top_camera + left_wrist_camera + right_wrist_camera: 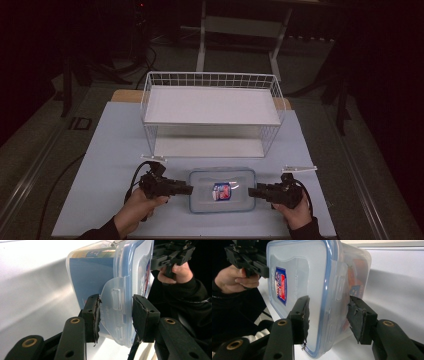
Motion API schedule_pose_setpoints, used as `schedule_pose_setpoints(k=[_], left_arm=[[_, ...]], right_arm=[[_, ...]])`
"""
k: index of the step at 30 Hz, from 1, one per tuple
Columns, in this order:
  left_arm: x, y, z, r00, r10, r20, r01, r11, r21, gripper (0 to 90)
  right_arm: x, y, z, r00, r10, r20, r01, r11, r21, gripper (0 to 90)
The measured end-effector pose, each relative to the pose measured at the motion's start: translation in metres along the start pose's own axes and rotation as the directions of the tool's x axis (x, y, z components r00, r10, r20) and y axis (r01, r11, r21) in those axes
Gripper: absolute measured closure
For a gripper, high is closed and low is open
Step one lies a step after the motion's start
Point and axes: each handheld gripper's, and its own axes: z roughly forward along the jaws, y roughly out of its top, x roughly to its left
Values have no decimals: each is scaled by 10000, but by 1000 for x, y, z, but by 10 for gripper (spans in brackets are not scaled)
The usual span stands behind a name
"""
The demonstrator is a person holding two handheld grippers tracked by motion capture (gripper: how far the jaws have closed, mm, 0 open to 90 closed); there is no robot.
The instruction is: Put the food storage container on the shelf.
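Spanning most of the high view, a pale blue table (100, 150) carries everything else. At its far side stands a white wire rack (212, 114) with two flat white shelves, one above the other, ringed by a wire-grid rim. Nearer the person, just in front of the rack, lies a clear plastic food container (222, 190) with a blue-edged lid, resting flat on the table between the two grippers. On the middle of the lid sits a small red, white and blue label (221, 191); its lettering is too small and blurred to read in any view. Through the clear wall, the left gripper view shows a blue packet with a yellow strip inside, and the right gripper view shows orange-red contents; any print on them cannot be made out.

At the container's left short end, the left gripper (186, 189) straddles the lid's fold-down clip (115, 312). One pad lies against the clip's edge, while the other stands just off the lid's rim, so the jaws are partly closed around it without a clear squeeze. At the right short end, the right gripper (252, 192) has its jaws about half spread on either side of the lid edge and the clip there. Gaps show between both pads and the plastic, so it grips nothing yet.
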Motion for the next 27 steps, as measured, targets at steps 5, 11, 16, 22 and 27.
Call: schedule_pose_setpoints(k=[5,11,16,22,27], left_arm=[[-6,-1,0,9995,152,-270,-154,9998,-85,582],[-11,6,-8,9990,331,-298,-342,9986,-394,581],[-9,15,-14,9983,371,-443,-400,9971,-655,579],[-5,25,-21,9978,339,-577,-394,9945,-968,578],[1,32,-24,9969,253,-747,-352,9903,-1345,573]], right_arm=[[2,-1,-1,10000,33,41,-33,10000,-11,532],[8,5,-5,10000,22,2,-22,9998,-187,534],[10,18,-4,10000,-38,11,39,9994,-329,536],[8,34,1,10000,-79,-33,78,9988,-491,539],[7,47,4,9998,-192,41,194,9976,-659,539]])
